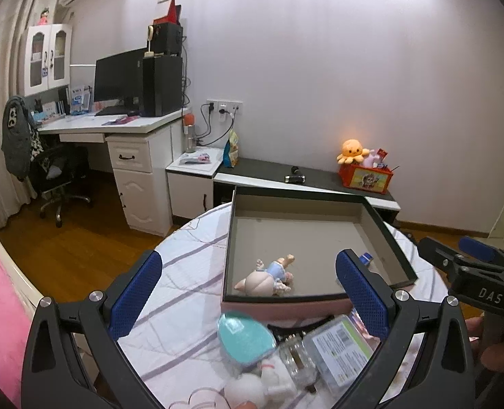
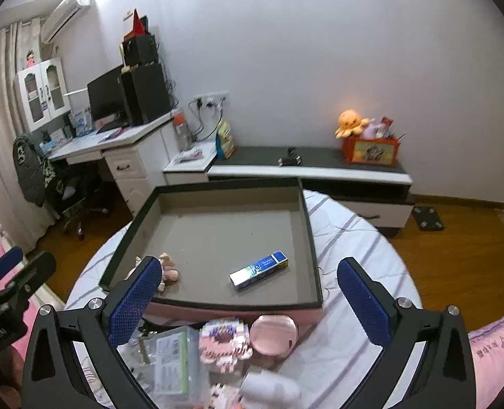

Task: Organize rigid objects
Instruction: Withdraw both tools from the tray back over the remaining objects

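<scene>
Covering round table [image 2: 354,306], striped cloth; wooden floor [image 1: 74,248].

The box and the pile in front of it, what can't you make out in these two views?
- Blue carton: print too small; left wrist view shows only a corner behind a finger.
- Doll: mostly behind a finger in right wrist view.
- Pink block toy: blurred.
- White item: blurred, cut by bottom edge.
</scene>
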Demonstrator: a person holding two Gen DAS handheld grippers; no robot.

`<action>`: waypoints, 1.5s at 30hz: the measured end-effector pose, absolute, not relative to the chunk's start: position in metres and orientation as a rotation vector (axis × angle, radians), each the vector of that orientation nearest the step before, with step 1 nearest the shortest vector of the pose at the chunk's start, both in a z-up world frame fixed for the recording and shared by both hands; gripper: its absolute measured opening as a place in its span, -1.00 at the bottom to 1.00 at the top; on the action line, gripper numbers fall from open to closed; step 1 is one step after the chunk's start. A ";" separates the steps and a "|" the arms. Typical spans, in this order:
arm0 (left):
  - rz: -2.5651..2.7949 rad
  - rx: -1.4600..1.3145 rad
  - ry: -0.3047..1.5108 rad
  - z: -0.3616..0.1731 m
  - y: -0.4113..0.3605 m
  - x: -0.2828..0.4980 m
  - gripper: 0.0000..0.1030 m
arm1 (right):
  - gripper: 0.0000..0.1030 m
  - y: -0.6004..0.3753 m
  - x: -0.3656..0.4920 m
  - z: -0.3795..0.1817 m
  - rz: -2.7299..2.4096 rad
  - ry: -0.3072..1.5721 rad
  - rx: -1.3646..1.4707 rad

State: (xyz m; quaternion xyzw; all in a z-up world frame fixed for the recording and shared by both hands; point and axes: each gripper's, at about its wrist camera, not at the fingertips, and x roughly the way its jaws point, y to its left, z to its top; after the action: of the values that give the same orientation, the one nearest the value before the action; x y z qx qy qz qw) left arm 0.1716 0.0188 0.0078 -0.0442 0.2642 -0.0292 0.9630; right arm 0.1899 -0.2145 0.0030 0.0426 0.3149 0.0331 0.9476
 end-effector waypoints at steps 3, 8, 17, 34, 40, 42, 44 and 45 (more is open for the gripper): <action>-0.078 -0.100 0.519 0.007 0.025 0.157 1.00 | 1.00 -0.204 0.163 0.015 0.022 0.595 0.046; -0.120 -0.108 0.519 0.005 0.027 0.136 1.00 | 1.00 -0.195 0.123 0.024 -0.026 0.561 0.027; -0.132 -0.090 0.492 0.013 0.017 0.100 1.00 | 1.00 -0.194 0.090 0.034 -0.028 0.529 0.022; 0.067 -0.093 0.484 0.013 0.006 0.053 1.00 | 1.00 -0.210 0.074 0.036 0.137 0.489 0.038; 0.032 -0.076 0.490 0.008 0.010 0.054 1.00 | 1.00 -0.210 0.070 0.037 0.093 0.485 0.041; 0.017 -0.074 0.499 0.004 0.012 0.054 1.00 | 1.00 -0.209 0.068 0.035 0.080 0.492 0.038; 0.008 -0.076 0.505 0.001 0.013 0.055 1.00 | 1.00 -0.208 0.066 0.033 0.063 0.501 0.032; 0.006 -0.080 0.509 -0.001 0.014 0.056 1.00 | 1.00 -0.208 0.066 0.032 0.057 0.506 0.027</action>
State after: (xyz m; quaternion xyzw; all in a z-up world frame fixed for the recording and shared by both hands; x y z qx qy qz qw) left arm 0.0558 0.0138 -0.0007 -0.0394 0.2519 0.0028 0.9670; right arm 0.0657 -0.2082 0.0321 0.0134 0.2504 0.0280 0.9676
